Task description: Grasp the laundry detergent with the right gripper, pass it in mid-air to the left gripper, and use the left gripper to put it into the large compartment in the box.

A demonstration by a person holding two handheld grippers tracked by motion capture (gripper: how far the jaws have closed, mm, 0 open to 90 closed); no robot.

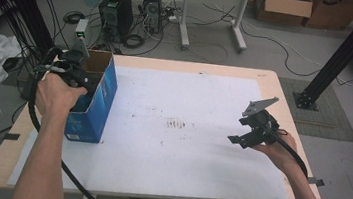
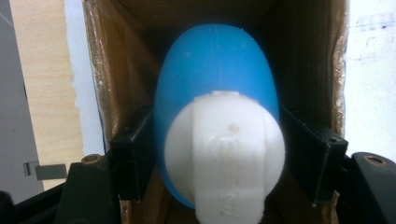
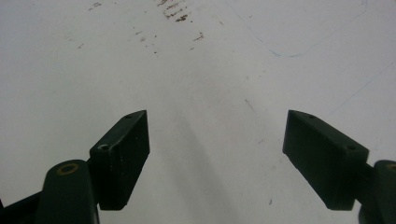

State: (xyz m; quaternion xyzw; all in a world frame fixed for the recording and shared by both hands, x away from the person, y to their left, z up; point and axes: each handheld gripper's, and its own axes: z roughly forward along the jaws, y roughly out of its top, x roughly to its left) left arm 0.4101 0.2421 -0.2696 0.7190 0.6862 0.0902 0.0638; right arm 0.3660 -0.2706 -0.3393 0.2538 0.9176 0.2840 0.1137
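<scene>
While the left gripper [image 2: 212, 154] sits inside the blue box [image 1: 98, 101], jaws flanking a blue bottle [image 2: 210, 84], grip unclear, the right gripper [image 3: 217, 154] hovers wide open over the table [image 1: 184, 145].

table: pale wood top [image 1: 285, 99]
sheet: white [image 1: 193, 152], covers most of the table, brown smudges near its middle
box: blue cardboard [image 1: 98, 105], open-topped, stands at the sheet's left edge
</scene>
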